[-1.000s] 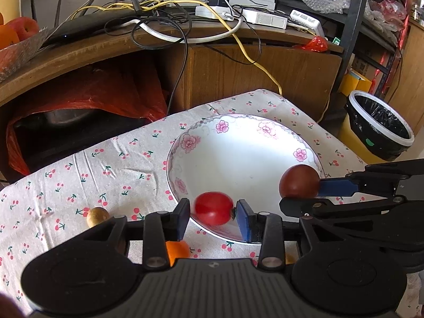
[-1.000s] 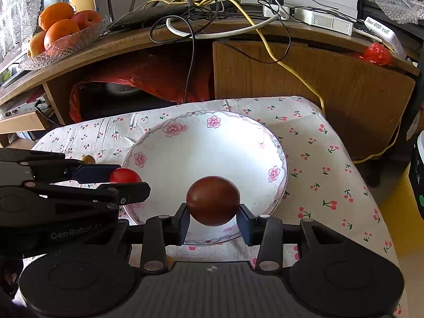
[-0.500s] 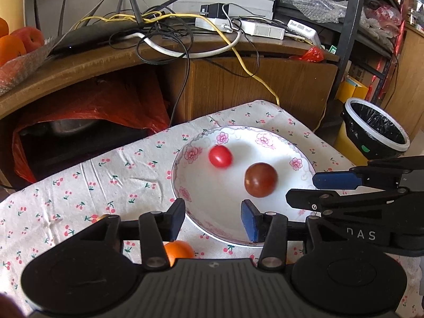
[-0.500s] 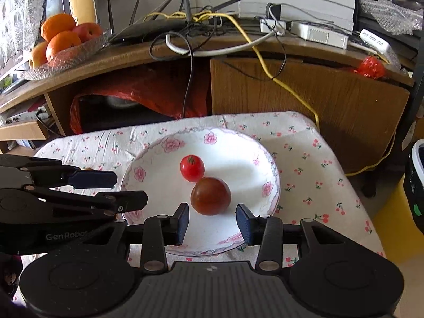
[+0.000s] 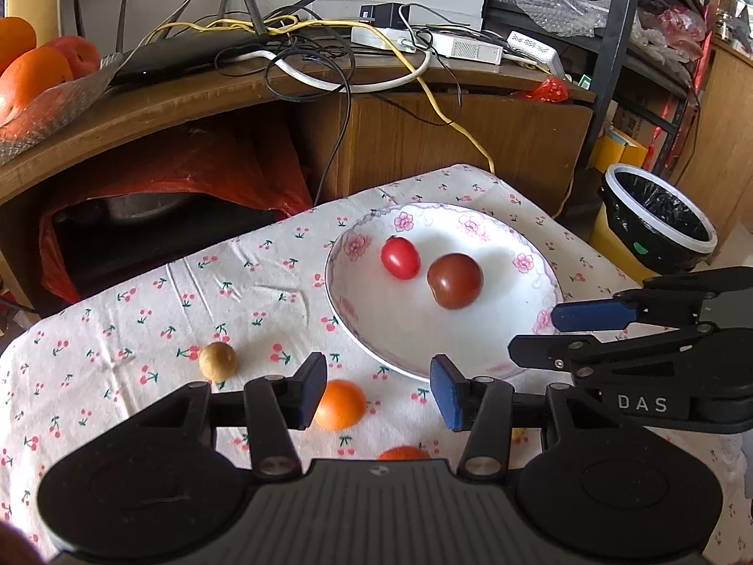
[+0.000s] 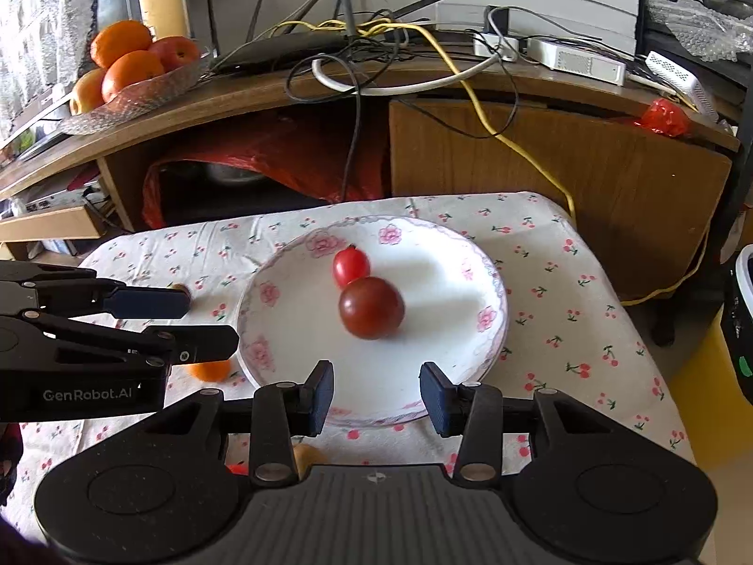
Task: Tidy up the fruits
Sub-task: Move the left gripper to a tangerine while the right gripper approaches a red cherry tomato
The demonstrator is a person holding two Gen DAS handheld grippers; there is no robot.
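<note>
A white floral plate [image 5: 536,259] [image 6: 494,301] on the cherry-print cloth holds a small red tomato [image 5: 400,257] [image 6: 350,267] and a larger dark red tomato [image 5: 455,280] [image 6: 372,308], side by side. My left gripper [image 5: 379,391] is open and empty, above the plate's near left rim, over a small orange [image 5: 340,404] [image 6: 209,370]. My right gripper [image 6: 376,395] is open and empty above the plate's near rim. A tan longan [image 5: 217,361] lies left on the cloth. Another orange fruit [image 5: 404,453] peeks out under the left gripper.
A glass bowl of oranges and apples [image 6: 132,70] stands on the wooden shelf behind, among cables and a router [image 5: 188,56]. A black-lined bin [image 5: 659,226] stands right of the table. A small tan fruit [image 6: 308,454] lies under the right gripper.
Both grippers opened and let their tomatoes go into the plate, then drew back toward me. The two tomatoes now rest together in the plate.
</note>
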